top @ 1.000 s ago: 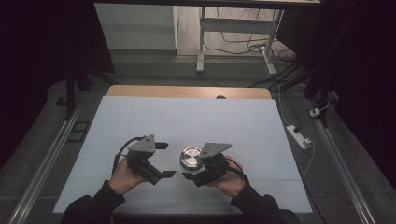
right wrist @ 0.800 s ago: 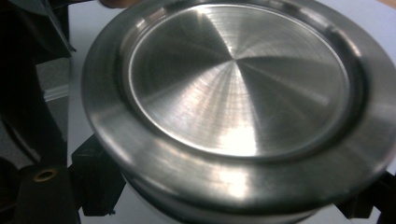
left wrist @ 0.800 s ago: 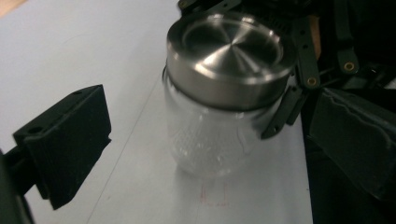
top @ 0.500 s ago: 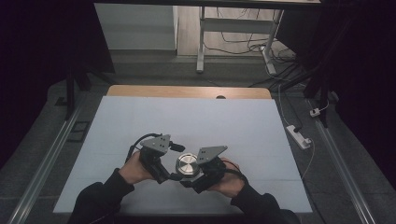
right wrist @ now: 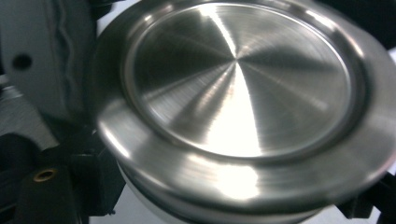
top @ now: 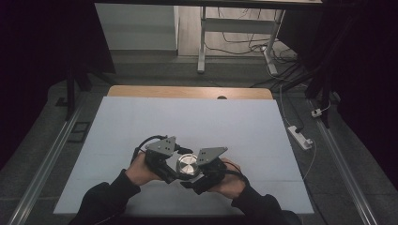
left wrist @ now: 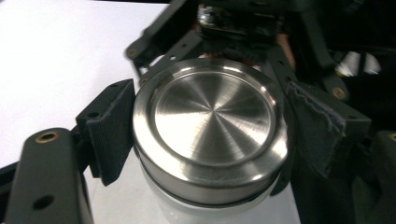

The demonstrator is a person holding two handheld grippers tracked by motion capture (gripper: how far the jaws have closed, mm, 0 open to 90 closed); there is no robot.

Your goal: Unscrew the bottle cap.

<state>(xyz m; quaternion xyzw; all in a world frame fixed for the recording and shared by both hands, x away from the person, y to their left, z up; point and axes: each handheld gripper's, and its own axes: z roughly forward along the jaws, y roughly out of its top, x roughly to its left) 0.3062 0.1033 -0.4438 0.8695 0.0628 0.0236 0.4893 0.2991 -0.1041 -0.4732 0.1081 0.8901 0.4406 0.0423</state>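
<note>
A white jar (left wrist: pixel 205 212) with a brushed steel lid (top: pixel 187 165) stands near the front middle of the white table (top: pixel 187 117). My left gripper (top: pixel 177 165) has just been closing and is now shut on the lid (left wrist: pixel 212 123), with a pad (left wrist: pixel 112 126) pressed on each side of the rim. From the right, my right gripper (top: pixel 199 171) is shut on the jar's body below the lid (right wrist: pixel 238 93); its dark jaws sit low at both sides of the right gripper view. The jar's lower part is hidden.
The table's wooden far edge (top: pixel 187 91) lies at the back. A power strip (top: pixel 300 137) and cables lie on the floor to the right. Metal rails (top: pixel 42 164) run along both sides of the table, and a person's dark sleeves come in from the bottom.
My left gripper moved right to the jar and its jaws closed onto the lid. The right gripper and the jar stayed where they were.
</note>
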